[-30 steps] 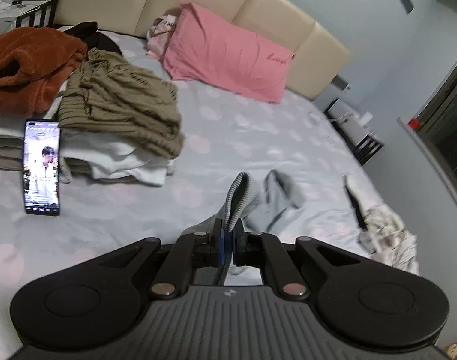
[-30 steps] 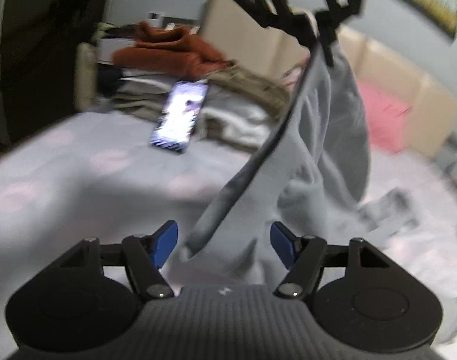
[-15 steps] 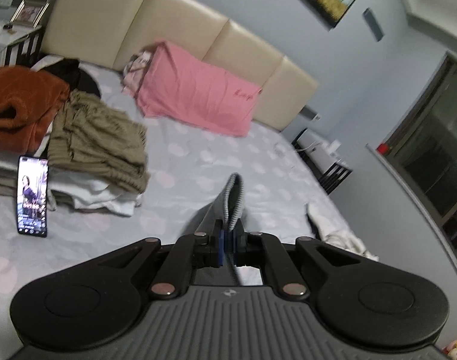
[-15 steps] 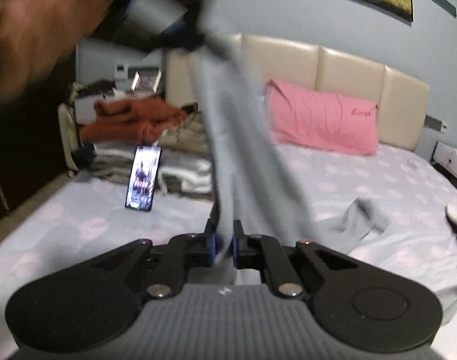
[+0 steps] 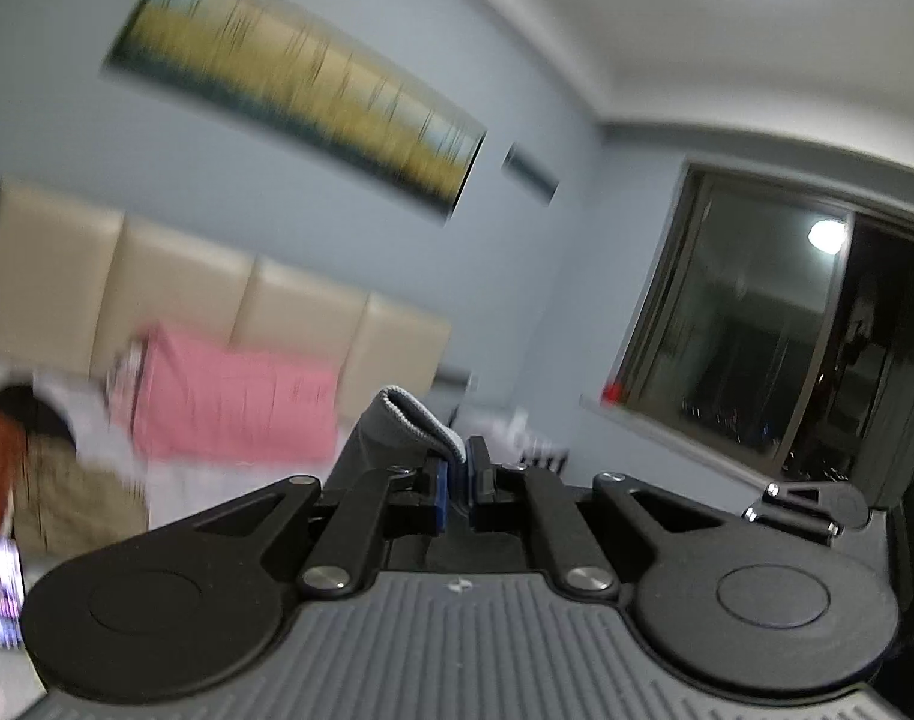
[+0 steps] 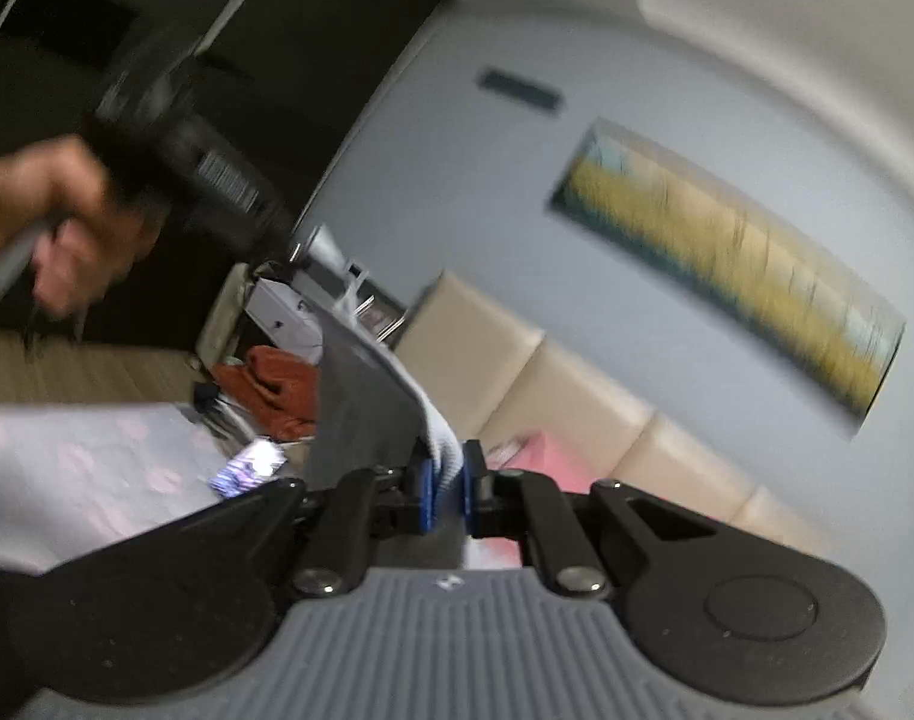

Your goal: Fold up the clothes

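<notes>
Both grippers have risen since a second ago: the views that then looked down on the bed now look level across the room, to the wall painting (image 5: 294, 90) and the dark window (image 5: 775, 330), and both are blurred. The right gripper (image 6: 444, 495), which a second ago stood wide open around the hanging cloth, is now clamped on the ribbed hem of the grey garment (image 6: 366, 396). The left gripper (image 5: 455, 489) is closed on the same garment's ribbed edge (image 5: 408, 420), as it was before. In the right wrist view the cloth runs taut from the near pads up and left to the far left gripper, held in a person's hand (image 6: 48, 228), so the garment hangs in the air between the two grippers, above the bed. Counted: two grippers, one grey garment, one pink pillow (image 5: 234, 408) against the beige headboard (image 5: 174, 288), one rust-orange garment (image 6: 276, 381) and one olive garment (image 5: 78, 498) on the pile at the left, and one lit phone (image 6: 249, 468) on the bedsheet (image 6: 96, 468). The small light cloth that lay on the far right of the bed is out of view now.
</notes>
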The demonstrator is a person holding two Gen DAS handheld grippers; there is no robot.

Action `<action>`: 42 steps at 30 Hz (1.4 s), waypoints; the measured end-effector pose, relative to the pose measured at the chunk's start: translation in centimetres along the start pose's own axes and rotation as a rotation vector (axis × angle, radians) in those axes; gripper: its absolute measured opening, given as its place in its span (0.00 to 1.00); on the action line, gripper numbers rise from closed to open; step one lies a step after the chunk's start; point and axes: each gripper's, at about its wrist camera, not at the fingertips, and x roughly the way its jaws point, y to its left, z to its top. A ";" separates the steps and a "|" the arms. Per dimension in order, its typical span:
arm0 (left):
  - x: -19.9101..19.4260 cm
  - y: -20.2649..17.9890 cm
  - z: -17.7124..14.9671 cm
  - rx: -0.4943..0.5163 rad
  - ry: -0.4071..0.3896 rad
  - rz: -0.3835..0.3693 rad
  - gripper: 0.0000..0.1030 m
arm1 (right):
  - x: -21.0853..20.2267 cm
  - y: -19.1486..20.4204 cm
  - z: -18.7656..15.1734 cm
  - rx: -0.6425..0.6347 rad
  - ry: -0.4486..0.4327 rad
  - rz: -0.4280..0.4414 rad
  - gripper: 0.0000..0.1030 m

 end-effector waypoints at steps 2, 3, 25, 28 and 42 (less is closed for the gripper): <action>-1.1 -3.1 1.6 0.053 -0.051 0.003 0.04 | -2.3 -0.3 1.3 -0.056 -0.031 -0.055 0.10; -1.3 -4.5 2.2 0.069 -0.056 -0.002 0.04 | -3.5 -0.7 1.9 -0.056 -0.042 -0.071 0.10; -0.6 -6.0 -16.2 0.220 0.189 -0.115 0.20 | -5.6 -1.7 -5.3 0.005 0.136 0.046 0.10; -1.5 -6.9 -17.1 0.331 0.154 -0.130 0.45 | -4.7 -2.0 -5.6 0.010 0.147 0.052 0.10; -0.3 -5.0 -22.2 0.549 0.085 -0.145 0.69 | -3.6 -1.5 -4.2 -0.036 0.150 0.051 0.10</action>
